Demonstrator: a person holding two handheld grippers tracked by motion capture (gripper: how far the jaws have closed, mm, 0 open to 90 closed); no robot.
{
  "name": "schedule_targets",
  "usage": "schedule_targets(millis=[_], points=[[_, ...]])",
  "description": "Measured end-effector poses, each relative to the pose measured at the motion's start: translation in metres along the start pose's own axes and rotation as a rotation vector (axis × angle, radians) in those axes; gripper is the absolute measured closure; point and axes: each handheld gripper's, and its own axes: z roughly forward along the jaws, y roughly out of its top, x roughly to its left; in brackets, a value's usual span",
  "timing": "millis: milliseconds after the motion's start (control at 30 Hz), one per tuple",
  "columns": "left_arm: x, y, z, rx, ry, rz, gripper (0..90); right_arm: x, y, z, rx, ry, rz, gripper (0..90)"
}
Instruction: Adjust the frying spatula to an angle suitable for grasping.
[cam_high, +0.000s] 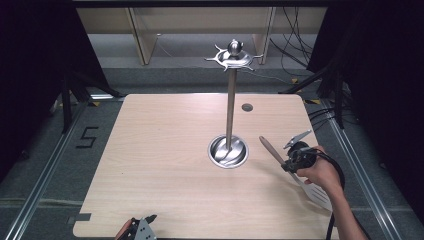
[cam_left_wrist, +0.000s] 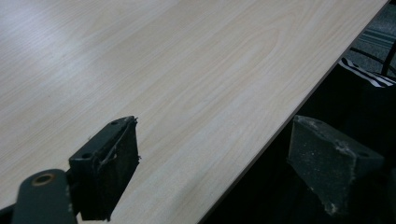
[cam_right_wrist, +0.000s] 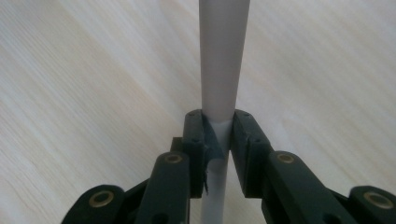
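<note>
Right tool (cam_high: 295, 161) pinches the spatula (cam_high: 285, 167) by its handle near the worktop (cam_high: 165, 150) right edge, beside the utensil stand (cam_high: 230, 115); left tool (cam_high: 140, 229), jaws spread, sits at the near edge.

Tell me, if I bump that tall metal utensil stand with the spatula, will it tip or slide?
The stand looks top-heavy: a thin tall pole carries a hook crown over a small round base, so a high knock probably tips it. A low push on the polished base likely slides it on the smooth table. The spatula, clamped in the right gripper, looks stiff.
</note>
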Motion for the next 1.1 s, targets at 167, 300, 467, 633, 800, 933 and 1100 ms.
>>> schedule_targets(millis=[167, 300, 467, 633, 800, 933, 1100], points=[[0.0, 0.0, 0.0, -0.002, 0.004, 0.004, 15.4, 0.003, -0.008, -0.014, -0.092, -0.014, -0.013, 76.9], [0.0, 0.0, 0.0, 0.001, 0.0, -0.001, 15.4, 0.006, -0.013, -0.021, -0.144, -0.028, -0.017, 76.9], [-0.001, 0.0, 0.0, 0.002, -0.001, -0.007, 15.4, 0.011, -0.018, -0.031, -0.214, -0.047, -0.017, 77.0], [0.0, 0.0, 0.0, 0.002, -0.004, -0.005, 15.4, 0.016, -0.021, -0.04, -0.287, -0.059, -0.013, 76.9], [-0.001, 0.0, 0.001, -0.006, 0.006, -0.001, 15.4, 0.019, -0.022, -0.051, -0.32, -0.036, 0.002, 77.0], [0.0, 0.0, 0.0, 0.001, 0.0, 0.0, 15.4, 0.019, -0.024, -0.056, -0.36, -0.04, 0.025, 77.0], [0.001, 0.0, -0.001, 0.008, 0.008, 0.011, 15.4, 0.02, -0.028, -0.062, -0.411, -0.02, 0.038, 77.0]])
